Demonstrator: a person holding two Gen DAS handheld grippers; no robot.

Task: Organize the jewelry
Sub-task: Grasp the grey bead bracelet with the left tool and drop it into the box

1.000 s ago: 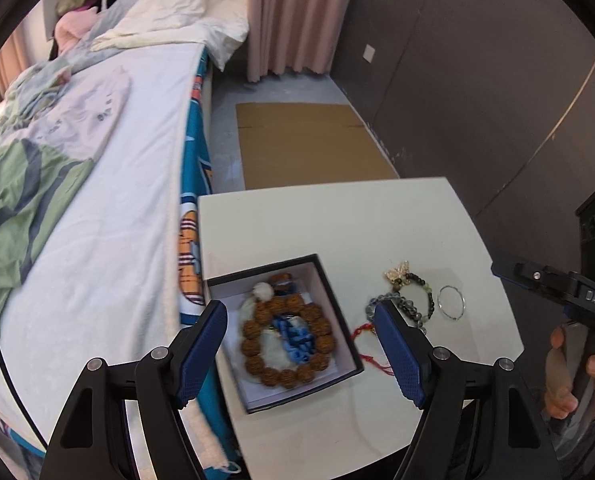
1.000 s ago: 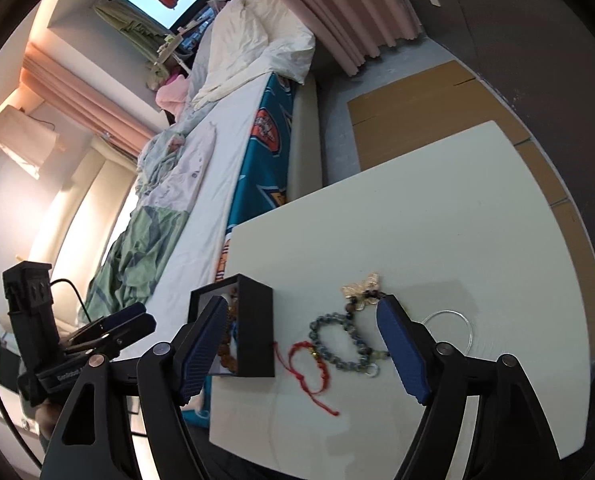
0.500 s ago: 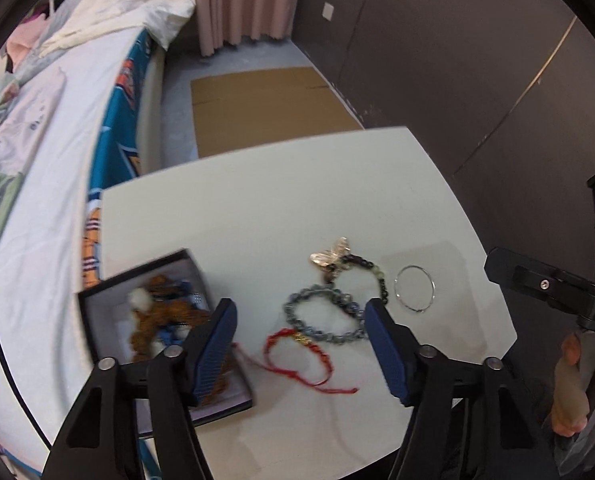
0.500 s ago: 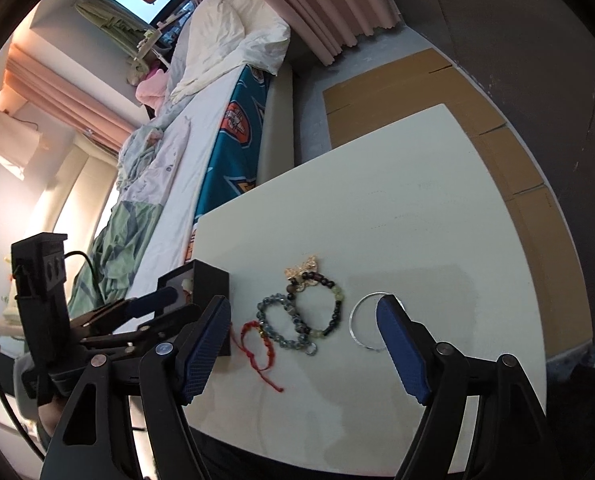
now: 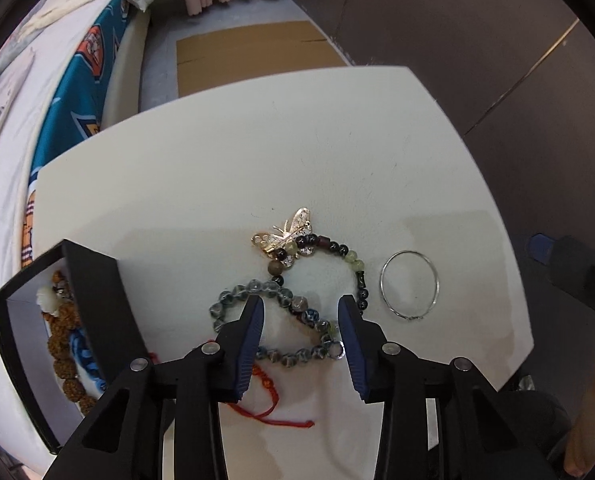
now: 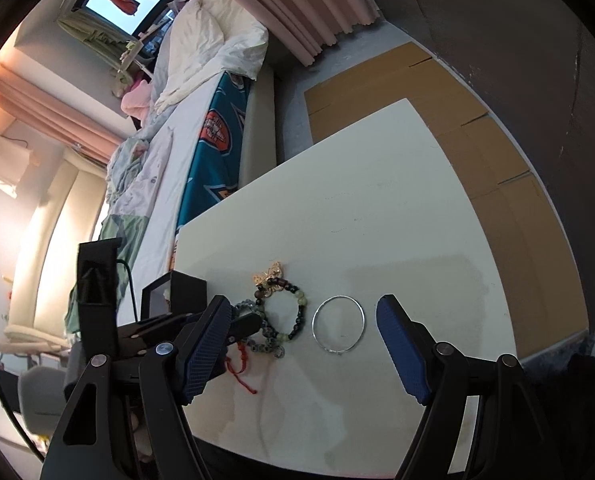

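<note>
Left wrist view first: the left gripper (image 5: 299,314) is down low over the white table (image 5: 217,160), fingers apart with a clear gap, nothing pinched between them. The grey bead bracelet (image 5: 275,326) lies flat on the table and its right half runs straight through that gap; the left loop pokes out at about 10 o'clock from the left fingertip. At 12 o'clock from the tips sits the gold butterfly charm (image 5: 287,236), resting on the dark mixed-bead bracelet (image 5: 349,272), which overlaps the grey one. The thin silver bangle (image 5: 409,284) lies on its own at roughly 2 o'clock, close to the dark bracelet but not touching. A red cord bracelet (image 5: 273,416) trails out below the fingers at 6 o'clock. At 9 o'clock is the black jewelry box (image 5: 93,292), with a brown bead bracelet (image 5: 59,344) and something blue inside.

Right wrist view: the right gripper (image 6: 303,316) is spread wide, holding nothing. The silver bangle (image 6: 338,329) sits between its fingers, slightly toward the right one. The bead bracelets and butterfly are at 10–11 o'clock, the left gripper reaching into them from 9 o'clock.
</note>
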